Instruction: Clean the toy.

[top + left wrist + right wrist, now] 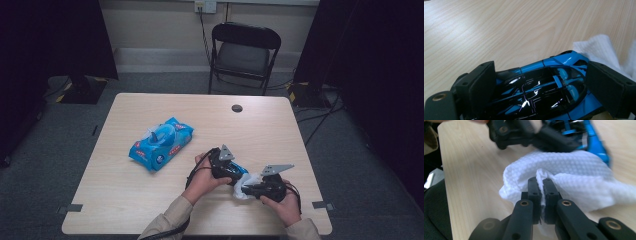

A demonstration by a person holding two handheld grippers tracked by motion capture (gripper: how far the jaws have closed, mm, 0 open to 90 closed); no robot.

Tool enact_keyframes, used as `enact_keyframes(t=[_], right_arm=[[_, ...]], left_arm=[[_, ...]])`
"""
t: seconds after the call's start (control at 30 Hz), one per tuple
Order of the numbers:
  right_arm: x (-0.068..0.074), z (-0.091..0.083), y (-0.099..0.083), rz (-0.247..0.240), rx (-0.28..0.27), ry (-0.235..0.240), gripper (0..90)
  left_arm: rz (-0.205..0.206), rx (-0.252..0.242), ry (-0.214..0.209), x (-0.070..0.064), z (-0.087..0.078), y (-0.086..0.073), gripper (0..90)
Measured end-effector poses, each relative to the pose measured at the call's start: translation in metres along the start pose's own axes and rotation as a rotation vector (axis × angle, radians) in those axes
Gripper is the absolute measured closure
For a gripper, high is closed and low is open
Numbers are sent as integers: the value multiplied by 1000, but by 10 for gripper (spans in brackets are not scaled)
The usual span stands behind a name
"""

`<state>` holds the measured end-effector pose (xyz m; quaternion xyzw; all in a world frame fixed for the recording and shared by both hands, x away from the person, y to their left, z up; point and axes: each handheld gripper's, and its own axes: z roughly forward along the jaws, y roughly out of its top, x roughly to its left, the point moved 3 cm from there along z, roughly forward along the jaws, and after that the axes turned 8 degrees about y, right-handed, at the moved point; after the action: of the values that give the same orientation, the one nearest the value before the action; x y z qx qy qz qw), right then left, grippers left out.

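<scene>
A blue and black toy car [544, 87] is clamped between the pads of my left gripper [544, 90], just above the wooden table. The car [239, 172] is at the table's front middle in the high view, with my left gripper [231, 175] around it. My right gripper [541, 187] is shut on a fold of a white wet wipe [574, 172], which is pressed against the blue end of the car [596, 145]. The wipe [246, 186] bunches between the two grippers, and my right gripper [248, 189] is at its right side.
A blue pack of wet wipes [161, 143] lies on the table's left middle, its lid flap raised. A round cable hole [237, 108] sits near the far edge. A black folding chair [243, 55] stands beyond the table [150, 200].
</scene>
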<state>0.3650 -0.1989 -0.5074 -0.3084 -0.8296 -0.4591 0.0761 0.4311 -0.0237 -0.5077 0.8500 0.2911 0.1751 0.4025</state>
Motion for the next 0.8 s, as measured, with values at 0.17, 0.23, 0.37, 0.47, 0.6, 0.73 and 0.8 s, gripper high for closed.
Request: enact_keyframes(t=[0.17, 0.23, 0.37, 0.47, 0.6, 0.73, 0.8], right_arm=[[-12, -22, -2, 37, -35, -52, 869], [-19, -30, -2, 57, -69, -75, 870], [-27, -42, -2, 78, -115, -147, 870], [-33, -45, -1, 88, -135, -219, 870], [-39, -44, 1, 98, -168, -304, 869], [-45, -36, 5, 94, -159, -329, 869], [-47, -28, 6, 80, -141, -335, 868]], left_arm=[[-1, -5, -3, -1, 0, 0, 101], [2, -6, -7, -1, 0, 0, 102], [4, 0, -8, -2, 0, 1, 102], [5, -5, -12, -3, 1, 1, 101], [2, -4, -17, -4, 1, 1, 101], [0, -7, -18, -4, 1, 1, 102], [1, -6, -17, -4, 1, 0, 102]])
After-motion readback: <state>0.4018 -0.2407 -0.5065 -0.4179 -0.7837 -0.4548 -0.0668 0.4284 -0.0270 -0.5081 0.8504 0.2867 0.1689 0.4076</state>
